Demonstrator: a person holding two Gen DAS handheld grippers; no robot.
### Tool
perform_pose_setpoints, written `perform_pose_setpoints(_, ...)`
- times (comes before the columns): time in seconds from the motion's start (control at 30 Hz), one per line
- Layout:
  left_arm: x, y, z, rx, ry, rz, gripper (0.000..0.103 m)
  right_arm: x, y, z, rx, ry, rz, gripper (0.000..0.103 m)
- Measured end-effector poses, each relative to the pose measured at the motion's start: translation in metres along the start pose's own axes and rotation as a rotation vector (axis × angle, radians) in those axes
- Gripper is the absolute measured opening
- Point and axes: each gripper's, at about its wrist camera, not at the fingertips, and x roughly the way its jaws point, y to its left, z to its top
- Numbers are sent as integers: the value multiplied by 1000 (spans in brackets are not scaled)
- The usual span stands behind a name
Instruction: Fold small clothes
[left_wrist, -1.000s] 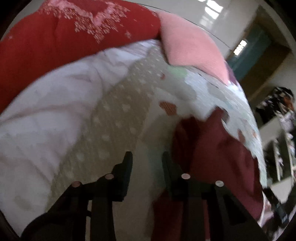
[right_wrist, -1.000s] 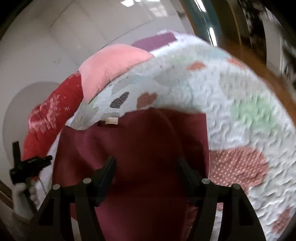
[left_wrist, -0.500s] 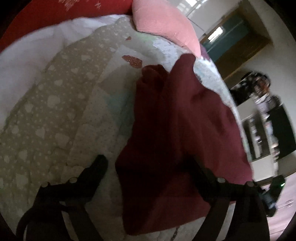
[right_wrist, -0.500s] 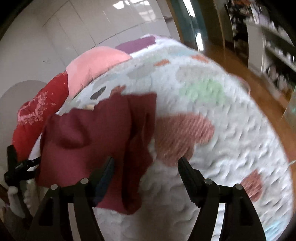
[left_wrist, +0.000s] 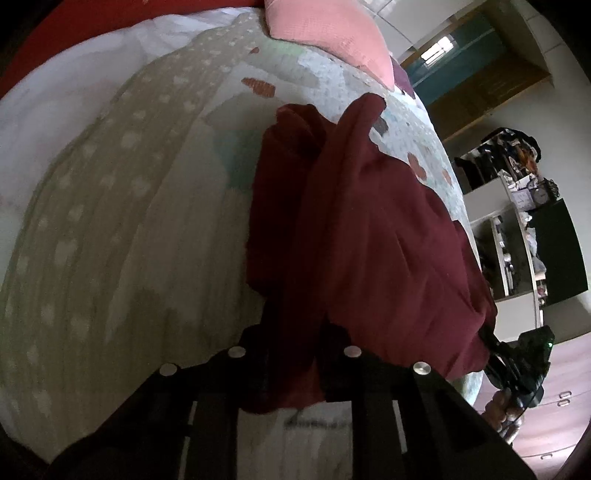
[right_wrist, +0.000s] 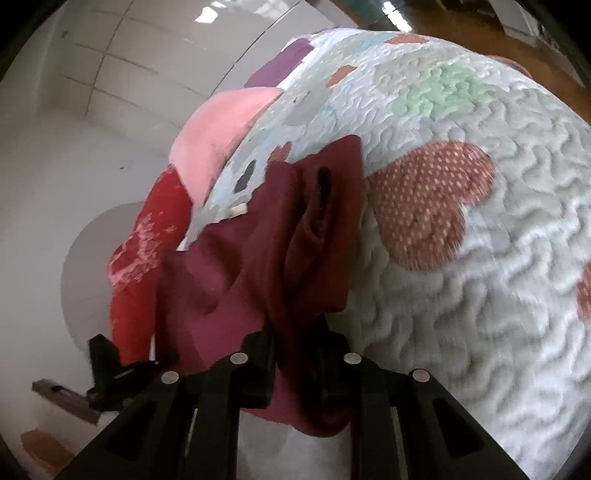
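shelves (left_wrist: 517, 236) in left view only

Garment (left_wrist: 369, 229) on quilt (left_wrist: 129, 221), pillow (left_wrist: 328, 33) behind it, tongs (left_wrist: 293, 350) at its near edge

Matt maroon cloth garment (left_wrist: 369, 229) (quilt (right_wrist: 480, 295) puckered).

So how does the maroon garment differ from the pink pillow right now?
The maroon garment is dark, thin and bunched into folds; the pink pillow is pale, plump and smooth. The garment lies mid-quilt, its near edge between the closing jaws of both the left hand-held gripper and the right hand-held gripper; the pillow sits untouched at the far end. Both rest on the quilt.
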Motion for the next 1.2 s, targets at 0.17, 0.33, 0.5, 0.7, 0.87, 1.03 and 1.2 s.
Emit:
perform_pose_setpoints(0.17, -16, 14, -24, -2, -36, 19, 17, -17, -12, -18, 3, 28, -12, 20)
perform_pose_setpoints(0.33, -40, 23, -38, -23, -114, -9, 31, -33, -10, -28, 0, -26, -138, 38)
perform_pose_setpoints(0.5, -36, 29, -36, -66, -173, -52, 50, -60, 51, -29, -202, -145, -203, 40)
perform_pose_setpoints(0.7, -10, 23, -42, -72, -173, -72, 52, 6, 130, -39, -357, 48, -81, 42)
perform_pose_setpoints(0.87, -4, 25, -50, -78, -206, -99, 21, 100, 185, -49, -434, 236, -52, 55)
perform_pose_setpoints(1.03, -2, 33, -55, -125, -233, -138, 21, 195, 230, -55, -505, 388, -104, 67)
perform_pose_setpoints(1.2, -2, 37, -58, -145, -246, -157, 21, 263, 267, -65, -647, 415, -230, 92)
